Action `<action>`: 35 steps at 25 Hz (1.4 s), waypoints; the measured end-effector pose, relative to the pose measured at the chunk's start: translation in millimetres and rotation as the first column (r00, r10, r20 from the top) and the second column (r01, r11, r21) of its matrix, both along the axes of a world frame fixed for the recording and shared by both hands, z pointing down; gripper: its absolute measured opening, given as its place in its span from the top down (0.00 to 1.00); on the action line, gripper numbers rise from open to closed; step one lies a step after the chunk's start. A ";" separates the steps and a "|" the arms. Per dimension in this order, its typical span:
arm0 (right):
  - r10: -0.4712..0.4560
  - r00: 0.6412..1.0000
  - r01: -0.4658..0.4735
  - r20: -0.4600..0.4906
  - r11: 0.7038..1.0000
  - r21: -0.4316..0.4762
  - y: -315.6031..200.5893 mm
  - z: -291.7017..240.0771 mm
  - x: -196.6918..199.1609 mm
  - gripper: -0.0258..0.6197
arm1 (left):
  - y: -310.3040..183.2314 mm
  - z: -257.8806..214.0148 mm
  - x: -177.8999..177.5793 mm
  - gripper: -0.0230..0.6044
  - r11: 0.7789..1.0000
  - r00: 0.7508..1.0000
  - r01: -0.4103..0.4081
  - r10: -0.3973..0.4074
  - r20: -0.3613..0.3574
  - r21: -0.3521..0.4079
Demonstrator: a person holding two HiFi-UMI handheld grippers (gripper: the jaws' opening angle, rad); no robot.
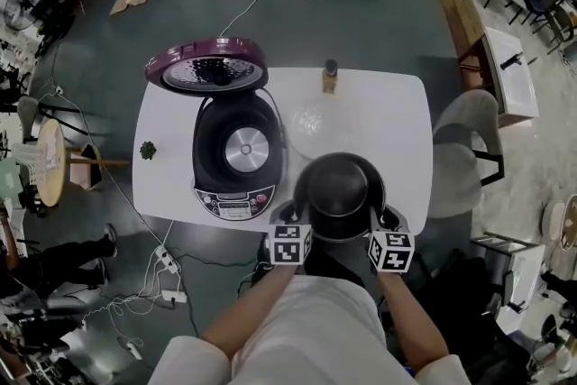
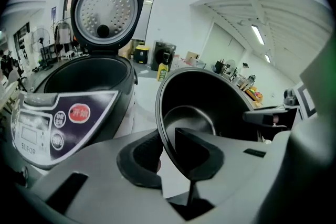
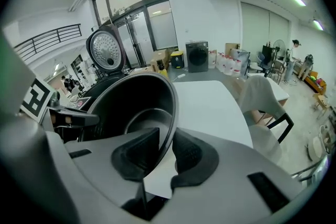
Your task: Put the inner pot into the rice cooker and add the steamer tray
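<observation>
The dark inner pot [image 1: 341,185] hangs just above the near edge of the white table [image 1: 397,117], held by its rim from both sides. My left gripper [image 1: 288,217] is shut on the left rim, one pad inside the pot [image 2: 210,97] and one outside. My right gripper [image 1: 388,221] is shut on the right rim of the pot [image 3: 137,105] in the same way. The rice cooker [image 1: 236,149] stands open to the pot's left, its purple lid [image 1: 207,63] tipped back and its cavity bare. A clear steamer tray [image 1: 317,123] lies on the table behind the pot.
A small bottle [image 1: 330,77] stands at the table's far edge and a small green object [image 1: 148,150] at its left side. A grey chair [image 1: 464,160] sits right of the table. A power strip [image 1: 168,266] and cables lie on the floor at the left.
</observation>
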State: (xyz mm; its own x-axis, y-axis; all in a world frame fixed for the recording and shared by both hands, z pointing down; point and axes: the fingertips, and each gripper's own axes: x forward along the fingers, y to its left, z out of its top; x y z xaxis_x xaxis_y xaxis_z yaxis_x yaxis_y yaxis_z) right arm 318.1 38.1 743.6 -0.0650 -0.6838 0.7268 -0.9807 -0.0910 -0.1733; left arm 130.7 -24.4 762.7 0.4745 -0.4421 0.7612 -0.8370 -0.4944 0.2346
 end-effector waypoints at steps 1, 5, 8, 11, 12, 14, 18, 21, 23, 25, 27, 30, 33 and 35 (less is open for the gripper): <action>0.009 1.000 -0.009 -0.001 1.000 0.013 -1.1 -5.1 2.0 0.82 | -2.6 -5.8 2.3 0.82 1.000 1.000 -0.002 0.002 -0.007 0.016; 0.030 1.000 -0.030 -0.006 0.998 0.058 -5.0 -25.5 6.3 0.82 | -11.6 -28.4 7.5 0.83 0.998 0.999 0.006 -0.003 -0.048 0.060; 0.039 0.999 -0.038 -0.010 0.995 0.095 -10.8 -42.3 6.4 0.82 | -21.1 -45.5 7.3 0.84 0.996 0.997 0.029 -0.024 -0.069 0.081; 0.042 0.999 -0.040 -0.011 0.990 0.136 -19.4 -61.3 3.8 0.82 | -33.0 -65.7 4.8 0.85 0.992 0.995 0.052 -0.042 -0.087 0.116; 0.043 0.999 -0.041 -0.011 0.988 0.149 -22.7 -67.5 3.1 0.82 | -36.8 -72.9 4.0 0.85 0.990 0.995 0.058 -0.046 -0.093 0.127; 0.043 0.999 -0.040 -0.013 0.984 0.175 -30.0 -78.8 2.2 0.82 | -43.9 -86.2 2.4 0.85 0.986 0.993 0.068 -0.053 -0.102 0.150; 0.027 0.999 -0.022 -0.023 0.975 0.222 -43.1 -97.5 -3.4 0.82 | -55.1 -105.6 -4.3 0.86 0.978 0.991 0.091 -0.071 -0.111 0.189; 0.009 1.000 -0.001 -0.030 0.968 0.250 -53.9 -113.3 -8.8 0.81 | -63.5 -122.9 -10.9 0.86 0.970 0.989 0.113 -0.089 -0.120 0.215; -0.002 1.000 0.010 -0.032 0.964 0.265 -60.7 -123.3 -12.4 0.81 | -68.7 -135.5 -15.2 0.86 0.964 0.987 0.127 -0.099 -0.129 0.234; -0.014 0.999 0.022 -0.033 0.961 0.277 -66.7 -129.5 -17.2 0.81 | -72.7 -142.6 -20.6 0.86 0.958 0.985 0.140 -0.110 -0.133 0.249; -0.031 0.999 0.040 -0.034 0.957 0.287 -73.3 -133.4 -24.2 0.81 | -76.2 -146.4 -28.8 0.86 0.954 0.983 0.155 -0.124 -0.135 0.258; -0.065 0.997 0.073 -0.038 0.951 0.301 -84.9 -140.5 -36.5 0.81 | -81.7 -153.5 -42.8 0.86 0.946 0.979 0.181 -0.148 -0.139 0.270; -0.095 0.995 0.103 -0.041 0.944 0.313 -95.5 -148.3 -51.4 0.81 | -86.1 -163.1 -59.6 0.86 0.932 0.971 0.220 -0.183 -0.152 0.287; -0.116 0.992 0.124 -0.044 0.940 0.319 -101.9 -152.7 -62.7 0.81 | -87.9 -167.8 -72.5 0.86 0.924 0.965 0.248 -0.209 -0.157 0.292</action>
State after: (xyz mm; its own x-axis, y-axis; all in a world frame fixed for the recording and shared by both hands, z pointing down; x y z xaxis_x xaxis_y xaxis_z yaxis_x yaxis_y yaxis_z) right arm 255.4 -63.8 590.9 -0.1461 -0.8689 0.4730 -0.9851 0.0840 -0.1498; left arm 58.3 -112.4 594.9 0.4125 -0.7518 0.5145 -0.9106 -0.3569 0.2085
